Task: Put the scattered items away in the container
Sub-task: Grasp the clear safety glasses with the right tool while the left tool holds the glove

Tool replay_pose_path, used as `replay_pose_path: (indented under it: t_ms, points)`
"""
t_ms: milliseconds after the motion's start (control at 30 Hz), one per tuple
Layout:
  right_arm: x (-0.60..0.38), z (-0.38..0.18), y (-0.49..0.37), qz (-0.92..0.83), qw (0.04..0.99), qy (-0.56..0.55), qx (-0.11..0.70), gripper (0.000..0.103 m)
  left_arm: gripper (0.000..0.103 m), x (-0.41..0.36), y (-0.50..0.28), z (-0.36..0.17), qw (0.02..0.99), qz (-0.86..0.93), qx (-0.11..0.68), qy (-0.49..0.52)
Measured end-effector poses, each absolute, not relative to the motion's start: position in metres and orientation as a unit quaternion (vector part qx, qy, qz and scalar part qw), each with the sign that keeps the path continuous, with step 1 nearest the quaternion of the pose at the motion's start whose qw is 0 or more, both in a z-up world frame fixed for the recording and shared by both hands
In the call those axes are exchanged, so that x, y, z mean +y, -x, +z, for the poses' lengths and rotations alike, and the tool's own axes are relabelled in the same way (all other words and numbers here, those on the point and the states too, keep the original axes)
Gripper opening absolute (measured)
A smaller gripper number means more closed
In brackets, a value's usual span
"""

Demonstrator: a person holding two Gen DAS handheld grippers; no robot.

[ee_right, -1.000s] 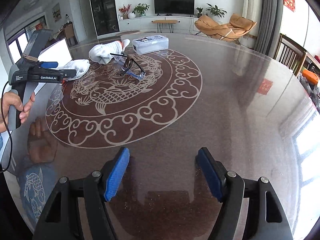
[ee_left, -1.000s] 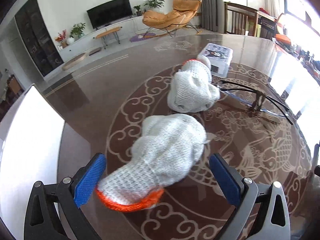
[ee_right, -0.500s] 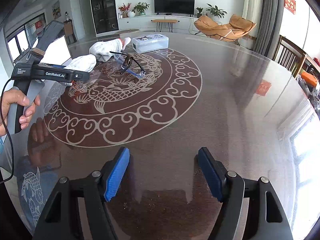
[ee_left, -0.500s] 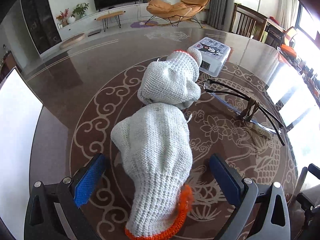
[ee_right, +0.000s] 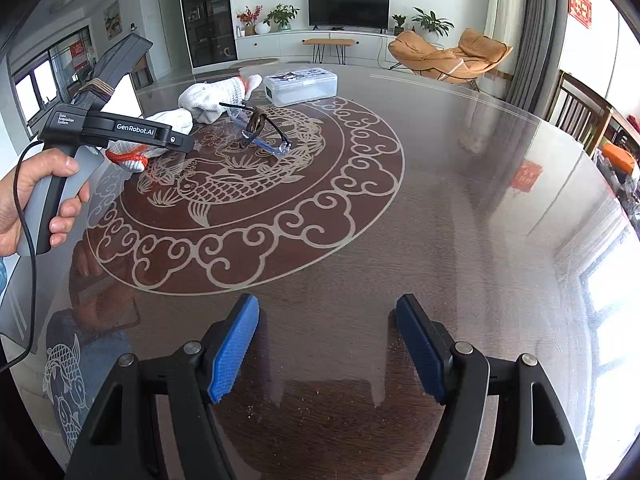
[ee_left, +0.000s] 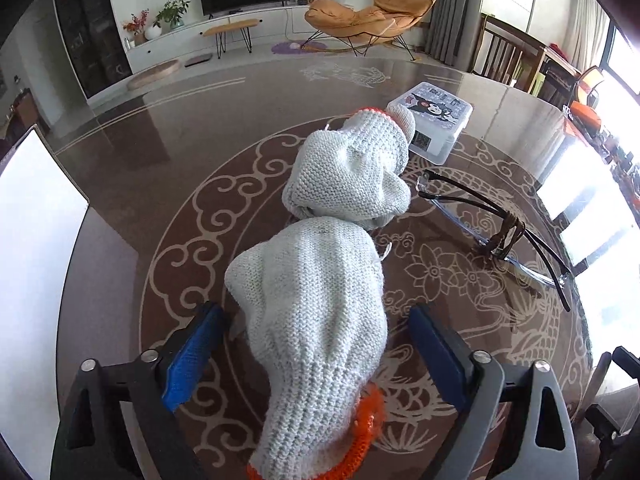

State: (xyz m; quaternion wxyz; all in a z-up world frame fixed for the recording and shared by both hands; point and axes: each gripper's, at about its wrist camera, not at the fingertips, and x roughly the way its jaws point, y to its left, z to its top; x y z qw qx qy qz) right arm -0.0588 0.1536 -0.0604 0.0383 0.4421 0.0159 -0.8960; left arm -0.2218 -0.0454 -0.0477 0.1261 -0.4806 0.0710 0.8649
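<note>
On my tabletop [ee_right: 440, 200] I count: 2 knit gloves, the near glove [ee_left: 316, 320] & the far glove [ee_left: 352, 172]; 1 pr of glasses [ee_left: 496, 224]; 1 clear lidded container [ee_left: 434, 120]. I've got 2 hand-held grippers, left hand-held gripper [ee_left: 316, 348] & right hand-held gripper [ee_right: 326, 348].

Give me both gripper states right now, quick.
Left gripper: jaws closing around the near knit glove; pads not yet pressing it.
Right gripper: open, nothing between its jaws, above bare table.

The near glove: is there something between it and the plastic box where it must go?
Yes. The second glove lies between the near glove and the lidded plastic box, resting against the box; the left gripper is closing around the near glove.
</note>
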Motion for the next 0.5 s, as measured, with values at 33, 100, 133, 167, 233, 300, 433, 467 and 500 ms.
replay_pose_path:
  t_ms: [33, 100, 133, 167, 233, 300, 433, 467, 500]
  points:
    - [0.154, -0.060, 0.059, -0.896, 0.038, -0.442, 0.016, 0.073, 0.056, -0.048, 0.216, -0.045, 0.127, 0.868, 0.070, 0.475]
    - [0.154, -0.060, 0.059, -0.896, 0.038, -0.442, 0.016, 0.073, 0.033, -0.056, 0.201, -0.042, 0.139, 0.868, 0.061, 0.473]
    - [0.154, -0.060, 0.059, -0.896, 0.038, -0.442, 0.016, 0.073, 0.032, -0.061, 0.193, -0.041, 0.145, 0.868, 0.050, 0.473]
    - [0.153, -0.060, 0.059, -0.896, 0.038, -0.442, 0.016, 0.073, 0.032, -0.066, 0.183, -0.042, 0.144, 0.869, 0.044, 0.472]
    - [0.154, -0.060, 0.059, -0.896, 0.039, -0.442, 0.015, 0.073, 0.032, -0.075, 0.159, -0.043, 0.137, 0.871, 0.037, 0.471]
    - [0.156, -0.059, 0.061, -0.898, 0.053, -0.437, 0.001, 0.073, 0.032, -0.083, 0.132, -0.043, 0.130, 0.872, 0.025, 0.471]
    - [0.155, -0.039, 0.098, -0.908, 0.109, -0.403, -0.045, 0.073, 0.032, -0.090, 0.094, -0.046, 0.111, 0.881, 0.009, 0.460]
    - [0.149, -0.031, 0.113, -0.913, 0.121, -0.388, -0.041, 0.073, 0.032, -0.092, 0.092, -0.047, 0.107, 0.883, 0.005, 0.457]
    - [0.142, -0.024, 0.130, -0.916, 0.127, -0.378, -0.028, 0.073, 0.032, -0.093, 0.090, -0.047, 0.105, 0.885, 0.001, 0.454]
